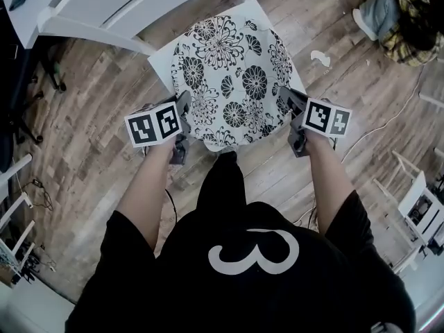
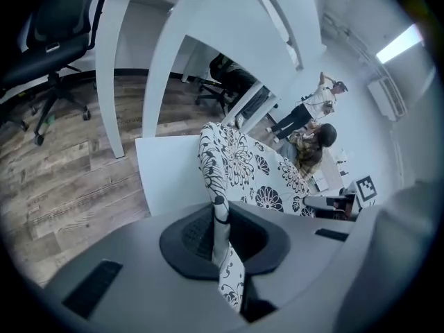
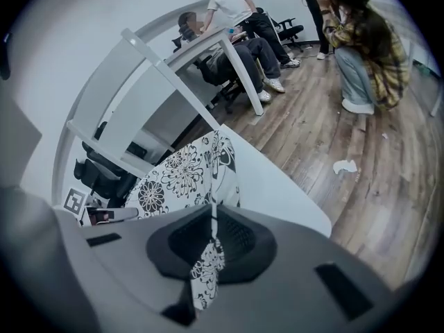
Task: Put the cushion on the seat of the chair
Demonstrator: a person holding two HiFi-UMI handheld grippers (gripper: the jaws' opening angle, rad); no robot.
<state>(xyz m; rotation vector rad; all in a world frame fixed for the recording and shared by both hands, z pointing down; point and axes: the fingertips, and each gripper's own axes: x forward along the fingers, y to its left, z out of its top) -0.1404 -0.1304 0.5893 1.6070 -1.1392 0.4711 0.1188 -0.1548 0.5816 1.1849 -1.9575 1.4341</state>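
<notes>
A round white cushion with black flowers (image 1: 232,82) hangs over the white chair seat (image 1: 161,60), covering most of it. My left gripper (image 1: 184,107) is shut on the cushion's near left edge; the fabric (image 2: 223,255) is pinched between its dark pads (image 2: 191,236). My right gripper (image 1: 286,97) is shut on the near right edge, with fabric (image 3: 207,259) clamped between its pads (image 3: 239,238). In both gripper views the cushion (image 2: 243,165) (image 3: 184,175) rises from the jaws above the seat (image 2: 170,172) (image 3: 277,179). Whether it rests on the seat I cannot tell.
The chair's white backrest (image 1: 125,5) stands at the far side. A black office chair (image 2: 55,33) is to the left. A crouching person (image 1: 402,19) and a scrap of paper (image 1: 320,58) are on the wooden floor at right. White furniture (image 1: 420,210) stands near right.
</notes>
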